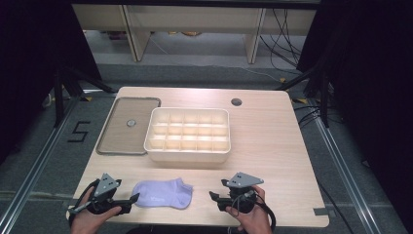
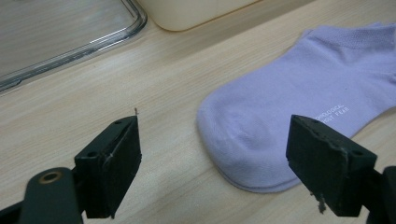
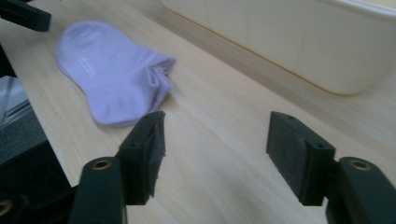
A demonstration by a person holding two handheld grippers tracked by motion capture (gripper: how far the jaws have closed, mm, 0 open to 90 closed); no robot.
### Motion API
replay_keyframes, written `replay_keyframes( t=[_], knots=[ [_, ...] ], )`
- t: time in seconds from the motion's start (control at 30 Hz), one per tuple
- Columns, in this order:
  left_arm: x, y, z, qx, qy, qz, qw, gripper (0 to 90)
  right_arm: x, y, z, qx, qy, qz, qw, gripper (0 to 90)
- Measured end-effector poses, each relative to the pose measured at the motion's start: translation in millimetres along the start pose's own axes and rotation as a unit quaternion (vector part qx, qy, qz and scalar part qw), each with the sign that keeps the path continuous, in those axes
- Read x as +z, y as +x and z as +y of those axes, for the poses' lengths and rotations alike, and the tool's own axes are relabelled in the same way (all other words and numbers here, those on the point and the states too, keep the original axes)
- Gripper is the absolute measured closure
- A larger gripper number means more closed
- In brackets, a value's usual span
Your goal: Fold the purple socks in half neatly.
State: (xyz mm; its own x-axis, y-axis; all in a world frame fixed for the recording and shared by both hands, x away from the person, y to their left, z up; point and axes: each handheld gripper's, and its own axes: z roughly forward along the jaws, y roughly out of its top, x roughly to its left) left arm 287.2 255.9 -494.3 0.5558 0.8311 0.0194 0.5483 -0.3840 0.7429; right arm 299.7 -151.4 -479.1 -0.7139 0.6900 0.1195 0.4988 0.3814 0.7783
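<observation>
A lilac ankle sock [image 1: 163, 194] lies flat near the table's front edge, between the two grippers. My left gripper [image 1: 130, 203] sits just left of the sock's toe, open and holding nothing. In the left gripper view the sock [image 2: 299, 107] has its toe lying between the wide-apart jaws of that gripper [image 2: 215, 128]. My right gripper [image 1: 218, 190] rests a short way right of the sock's cuff, open and empty. In the right gripper view the sock [image 3: 112, 70] lies ahead to the left of that gripper [image 3: 217, 121].
A cream box [image 1: 187, 155] divided into several small compartments stands mid-table, behind the sock. Its clear lid [image 1: 127, 126] lies flat to the box's left. A round cable hole [image 1: 236, 102] is at the back. Bare wood stretches to the right.
</observation>
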Motion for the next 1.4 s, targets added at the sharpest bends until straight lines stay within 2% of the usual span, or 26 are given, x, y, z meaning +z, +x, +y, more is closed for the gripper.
replay_keyframes(
  t=[0.03,0.07,0.1,0.23,0.3,0.4,0.43,0.47,0.5,0.6,0.63,0.7,0.83,0.93,0.97,1.03,1.13,1.27,1.3,1.33,1.4],
  knots=[
    [0.0,0.0,0.0,0.000,0.000,0.000,1.0000,17.5,0.0,0.0,0.0,0.000,0.000,0.000,1.0000,41.3],
    [2.0,-2.1,-0.3,-0.013,-0.013,-0.001,0.9998,17.5,3.9,5.9,6.6,-0.013,-0.011,0.015,0.9997,49.3],
    [0.3,-1.7,0.3,-0.008,-0.003,-0.002,1.0000,17.5,5.0,7.5,8.5,-0.016,-0.010,0.019,0.9996,51.6],
    [0.6,-1.3,0.3,-0.011,-0.007,0.001,0.9999,17.5,13.2,15.3,17.7,-0.033,-0.009,0.040,0.9986,64.0],
    [0.3,-1.0,0.1,-0.014,-0.008,0.002,0.9999,17.5,18.7,19.8,21.1,-0.029,-0.011,0.045,0.9985,69.3],
    [-0.9,-0.3,0.2,-0.012,-0.008,0.003,0.9999,17.5,27.3,28.0,28.2,-0.045,-0.009,0.063,0.9969,77.0],
    [-1.0,0.3,0.3,-0.012,-0.009,0.002,0.9999,17.5,31.6,30.8,30.5,-0.058,-0.011,0.074,0.9956,79.8],
    [-0.7,0.6,0.3,-0.013,-0.011,0.003,0.9999,17.5,33.5,34.4,32.5,-0.055,-0.007,0.072,0.9959,82.5],
    [-0.9,1.3,0.2,-0.011,-0.009,0.003,0.9999,17.5,37.6,36.2,34.6,-0.068,-0.010,0.079,0.9945,84.7],
    [-1.3,1.8,0.1,-0.012,-0.011,0.002,0.9999,17.5,49.6,43.9,40.0,-0.084,0.002,0.094,0.9920,90.0],
    [-1.7,1.4,0.3,-0.018,-0.013,0.005,0.9998,17.5,51.6,45.7,40.9,-0.081,0.009,0.095,0.9921,90.0],
    [-2.4,2.3,0.4,-0.016,-0.011,0.004,0.9998,17.5,60.8,49.8,43.7,-0.095,0.012,0.101,0.9903,90.0],
    [-1.5,2.7,0.0,-0.018,-0.011,0.004,0.9998,17.5,68.3,56.3,45.6,-0.099,0.027,0.105,0.9892,90.0],
    [-0.6,1.6,-0.1,-0.023,-0.017,0.005,0.9996,17.5,82.1,60.0,47.4,-0.116,0.037,0.108,0.9867,90.0],
    [-1.7,2.4,0.0,-0.015,-0.010,0.002,0.9998,17.5,84.4,60.8,47.3,-0.113,0.042,0.104,0.9872,90.0],
    [-0.8,1.5,0.0,-0.023,-0.014,0.004,0.9996,17.5,89.1,62.1,46.9,-0.120,0.048,0.112,0.9854,90.0],
    [-2.3,2.9,-0.1,-0.010,-0.006,0.000,0.9999,17.5,91.2,63.6,46.3,-0.121,0.053,0.110,0.9850,90.0],
    [-2.4,2.1,0.0,-0.016,-0.010,0.000,0.9998,17.5,93.7,63.9,44.5,-0.122,0.058,0.110,0.9847,90.0],
    [-2.7,2.9,-0.1,-0.012,-0.006,-0.001,0.9999,17.5,94.7,64.9,43.6,-0.119,0.057,0.103,0.9858,90.0],
    [-2.4,3.3,0.0,-0.010,-0.006,-0.002,0.9999,17.5,94.4,64.7,44.0,-0.121,0.064,0.109,0.9846,90.0],
    [-0.7,1.7,-0.2,-0.022,-0.016,0.001,0.9996,17.5,96.5,64.9,43.4,-0.124,0.064,0.106,0.9845,90.0]
  ],
)
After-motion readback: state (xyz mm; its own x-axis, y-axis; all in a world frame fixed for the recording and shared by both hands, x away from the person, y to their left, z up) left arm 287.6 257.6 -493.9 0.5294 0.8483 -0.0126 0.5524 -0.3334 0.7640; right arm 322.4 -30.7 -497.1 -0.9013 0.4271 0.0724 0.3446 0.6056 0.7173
